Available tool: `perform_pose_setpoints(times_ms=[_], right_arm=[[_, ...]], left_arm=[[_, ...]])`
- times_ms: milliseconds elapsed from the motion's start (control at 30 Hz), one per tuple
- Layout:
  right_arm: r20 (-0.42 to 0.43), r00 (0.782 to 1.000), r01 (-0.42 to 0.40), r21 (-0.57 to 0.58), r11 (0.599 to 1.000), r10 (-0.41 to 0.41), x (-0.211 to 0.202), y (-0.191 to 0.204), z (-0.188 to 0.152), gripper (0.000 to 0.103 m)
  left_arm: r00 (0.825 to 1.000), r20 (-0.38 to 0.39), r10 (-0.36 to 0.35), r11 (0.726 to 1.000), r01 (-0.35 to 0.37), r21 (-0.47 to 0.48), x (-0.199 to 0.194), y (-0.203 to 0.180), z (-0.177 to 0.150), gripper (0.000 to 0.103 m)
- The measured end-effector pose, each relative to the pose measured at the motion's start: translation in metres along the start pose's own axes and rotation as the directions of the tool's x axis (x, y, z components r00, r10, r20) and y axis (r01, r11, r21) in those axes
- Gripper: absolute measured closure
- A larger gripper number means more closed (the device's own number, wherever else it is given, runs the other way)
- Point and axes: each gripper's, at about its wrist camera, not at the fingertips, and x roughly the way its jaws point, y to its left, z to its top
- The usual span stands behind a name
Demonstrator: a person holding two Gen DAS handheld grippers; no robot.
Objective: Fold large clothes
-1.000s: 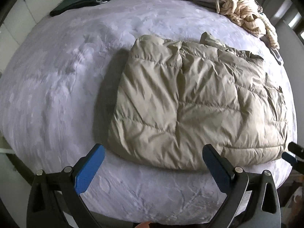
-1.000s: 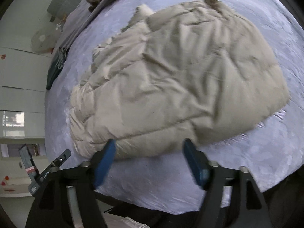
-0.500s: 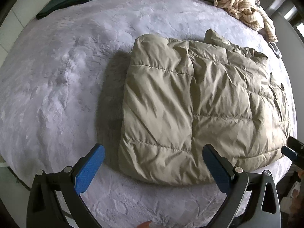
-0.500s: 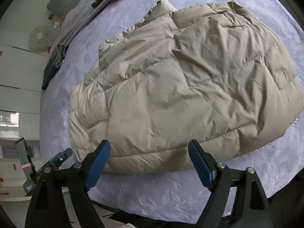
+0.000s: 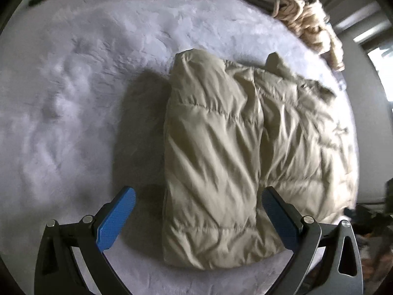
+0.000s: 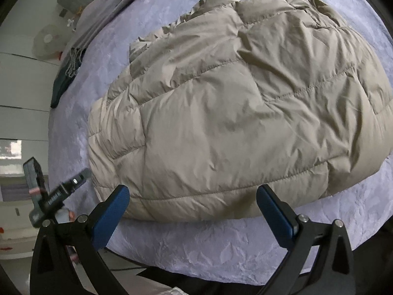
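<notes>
A beige quilted puffer jacket (image 5: 221, 152) lies folded on the pale lilac bedspread (image 5: 73, 98). In the left wrist view my left gripper (image 5: 199, 211) is open, its blue pads either side of the jacket's near left folded edge, just above it. In the right wrist view the jacket (image 6: 245, 108) fills most of the frame. My right gripper (image 6: 194, 204) is open and empty, its pads straddling the jacket's near hem. The left gripper's body shows at the left edge of the right wrist view (image 6: 56, 191).
A pile of cream and brown knitwear (image 5: 307, 17) lies at the bed's far right edge. A dark green garment (image 6: 66, 78) lies at the far left edge. White cupboards (image 6: 22, 86) stand beside the bed. The bed's near edge is just below both grippers.
Both grippers have moved forward and closer to the jacket, which now fills more of each view. The left gripper has shifted so its pads frame the jacket's left folded part.
</notes>
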Motion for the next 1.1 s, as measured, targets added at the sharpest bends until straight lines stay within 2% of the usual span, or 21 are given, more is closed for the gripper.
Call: perform_pose_setpoints(times_ms=[67, 133, 267, 433, 633, 667, 733, 833, 900, 1067, 1100], right_arm=[[-0.001, 1.000, 0.009, 0.004, 1.000, -0.009, 0.000, 0.000, -0.001, 0.000], [-0.004, 1.000, 0.015, 0.014, 1.000, -0.015, 0.001, 0.000, -0.001, 0.000], [-0.014, 1.000, 0.023, 0.028, 0.999, -0.022, 0.005, -0.001, -0.001, 0.000], [-0.027, 0.999, 0.045, 0.025, 0.999, -0.045, 0.009, 0.002, 0.000, 0.000], [-0.036, 0.997, 0.065, 0.019, 0.998, -0.064, 0.014, 0.007, 0.000, 0.000], [-0.036, 0.997, 0.067, 0.022, 0.998, -0.066, 0.014, 0.007, 0.000, 0.000], [-0.034, 0.997, 0.067, 0.024, 0.997, -0.066, 0.014, 0.007, 0.001, 0.000], [-0.017, 0.997, 0.069, 0.024, 0.997, -0.069, 0.010, 0.005, 0.004, 0.000], [0.001, 0.998, 0.068, 0.028, 0.997, -0.068, 0.006, 0.003, 0.010, 0.000], [0.057, 0.997, 0.057, 0.033, 0.998, -0.058, -0.006, -0.009, 0.026, 0.001], [0.076, 0.996, 0.052, 0.031, 0.998, -0.054, -0.008, -0.011, 0.031, 0.009]], left_arm=[[0.997, -0.022, -0.073, 0.997, 0.073, -0.002, 0.009, 0.011, 0.007, 0.000], [0.987, -0.060, -0.152, 0.988, 0.152, 0.000, 0.023, 0.020, 0.012, 0.000], [0.942, -0.183, -0.281, 0.959, 0.284, -0.013, 0.063, 0.023, 0.018, 0.000], [0.914, -0.255, -0.314, 0.944, 0.328, 0.013, 0.096, 0.013, 0.029, 0.000], [0.852, -0.282, -0.441, 0.892, 0.452, -0.027, 0.105, 0.002, 0.039, 0.002], [0.847, -0.292, -0.445, 0.887, 0.461, -0.014, 0.106, -0.003, 0.039, 0.008], [0.840, -0.322, -0.437, 0.885, 0.465, 0.010, 0.108, -0.012, 0.038, 0.046], [0.836, -0.313, -0.450, 0.877, 0.480, 0.021, 0.096, -0.021, 0.036, 0.065], [0.839, -0.298, -0.455, 0.874, 0.485, 0.034, 0.083, -0.026, 0.037, 0.071], [0.838, -0.247, -0.487, 0.855, 0.515, 0.064, 0.039, -0.047, 0.037, 0.072], [0.840, -0.237, -0.489, 0.854, 0.516, 0.066, 0.033, -0.053, 0.036, 0.072]])
